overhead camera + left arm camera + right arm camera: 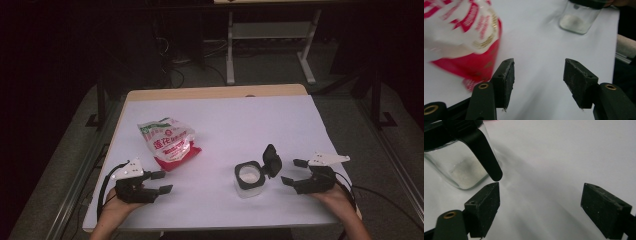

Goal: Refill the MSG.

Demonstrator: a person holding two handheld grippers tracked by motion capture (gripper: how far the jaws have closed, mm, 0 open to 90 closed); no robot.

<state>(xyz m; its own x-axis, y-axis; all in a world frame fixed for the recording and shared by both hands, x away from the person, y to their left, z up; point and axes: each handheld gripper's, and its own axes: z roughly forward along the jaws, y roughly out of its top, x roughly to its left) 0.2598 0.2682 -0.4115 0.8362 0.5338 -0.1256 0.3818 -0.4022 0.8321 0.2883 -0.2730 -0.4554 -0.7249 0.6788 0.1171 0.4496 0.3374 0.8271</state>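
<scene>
A red and white printed bag (168, 141) lies left of centre on the white table (225, 120); it appears blurred at upper left in the left gripper view (461, 37). A clear jar (248, 180) with a black rim holds white powder, and its black flip lid (271, 161) stands open. The jar shows in the left gripper view (579, 20) and close up in the right gripper view (456, 167), its lid (484, 157) hanging down. My left gripper (161, 182) (538, 83) is open just below the bag. Right of the jar, my right gripper (294, 171) (540, 207) is open, holding nothing.
The table's front edge (215, 227) runs just in front of both hands. Beyond the far edge stand a white desk frame (270, 45) and cables on a dark floor. Bare white table surface spreads behind and between the bag and the jar.
</scene>
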